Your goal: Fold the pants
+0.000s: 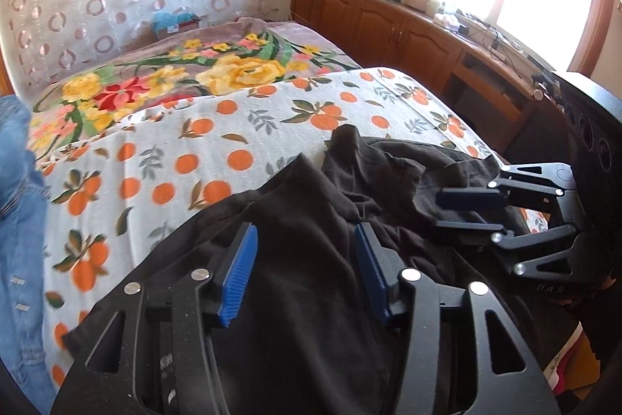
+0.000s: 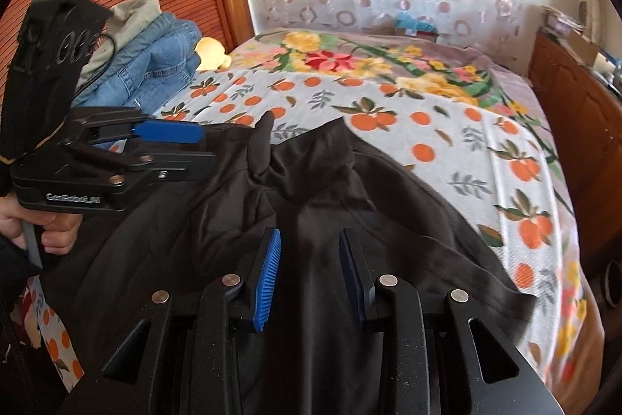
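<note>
Blue-padded left tool [image 1: 307, 271] is spread wide, nothing between the pads, hovering over dark cloth. Right tool [image 2: 311, 279] likewise parted and empty; in the left wrist view it shows at 3 o'clock [image 1: 462, 211], fingers apart over a bunched ridge of fabric.

Black pants [image 1: 350, 205] lie crumpled at the near side of the bed [image 1: 163, 158], on the orange-print sheet. Both tools point the same way over the garment, side by side — my read: lining up for a paired pinch to pull it flat before any fold. Which end is the waistband, can't tell.

Edges: in the right wrist view a cloth edge runs from 12 to 4 o'clock [image 2: 447, 205], lying fairly flat; a peaked fold [image 2: 264, 131] stands up at 11 o'clock. Those look like the graspable bits.

Room: sheet is bare from 10 to 2 o'clock, then the floral blanket [image 1: 217, 72] further out. Stacked jeans [image 2: 155, 61] sit at 10 o'clock, well apart. Wooden cabinets [image 1: 388, 22] flank the bed at 1 o'clock, clear of the work.
</note>
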A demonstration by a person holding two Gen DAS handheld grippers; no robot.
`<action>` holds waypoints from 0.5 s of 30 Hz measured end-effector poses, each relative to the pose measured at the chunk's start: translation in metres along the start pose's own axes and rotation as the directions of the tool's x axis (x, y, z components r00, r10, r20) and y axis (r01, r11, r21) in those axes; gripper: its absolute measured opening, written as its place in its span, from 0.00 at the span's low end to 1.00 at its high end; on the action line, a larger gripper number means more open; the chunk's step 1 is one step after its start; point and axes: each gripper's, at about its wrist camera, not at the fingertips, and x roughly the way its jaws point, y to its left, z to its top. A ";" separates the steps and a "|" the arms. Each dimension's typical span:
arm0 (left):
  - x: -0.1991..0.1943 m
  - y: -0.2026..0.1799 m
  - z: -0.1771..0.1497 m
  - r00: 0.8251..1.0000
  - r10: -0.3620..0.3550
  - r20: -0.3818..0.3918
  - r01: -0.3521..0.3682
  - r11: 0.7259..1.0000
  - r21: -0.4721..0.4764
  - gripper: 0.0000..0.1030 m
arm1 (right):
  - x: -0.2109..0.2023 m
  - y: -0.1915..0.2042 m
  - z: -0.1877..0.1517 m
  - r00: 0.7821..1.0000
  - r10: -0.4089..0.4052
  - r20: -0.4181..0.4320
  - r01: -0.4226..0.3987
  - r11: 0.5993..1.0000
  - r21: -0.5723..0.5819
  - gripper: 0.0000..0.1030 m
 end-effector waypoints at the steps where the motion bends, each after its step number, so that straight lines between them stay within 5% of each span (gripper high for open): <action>1: 0.004 0.000 0.001 1.000 -0.004 -0.008 0.005 1.000 0.005 0.49 | 0.003 -0.002 0.000 1.000 -0.005 -0.010 0.005 1.000 -0.003 0.23; 4: 0.017 0.001 0.003 0.999 -0.026 -0.038 0.026 1.000 0.004 0.40 | 0.009 -0.004 0.001 1.000 -0.004 -0.011 0.004 1.000 -0.013 0.07; 9: 0.019 -0.001 0.002 0.999 -0.034 -0.042 0.035 0.999 0.019 0.08 | 0.003 -0.004 0.003 1.000 -0.005 0.011 0.005 1.000 -0.020 0.01; 15: -0.024 -0.004 0.015 0.993 -0.042 0.110 0.040 0.999 0.017 0.02 | -0.034 0.000 0.013 0.990 -0.017 0.143 0.018 1.000 -0.005 0.01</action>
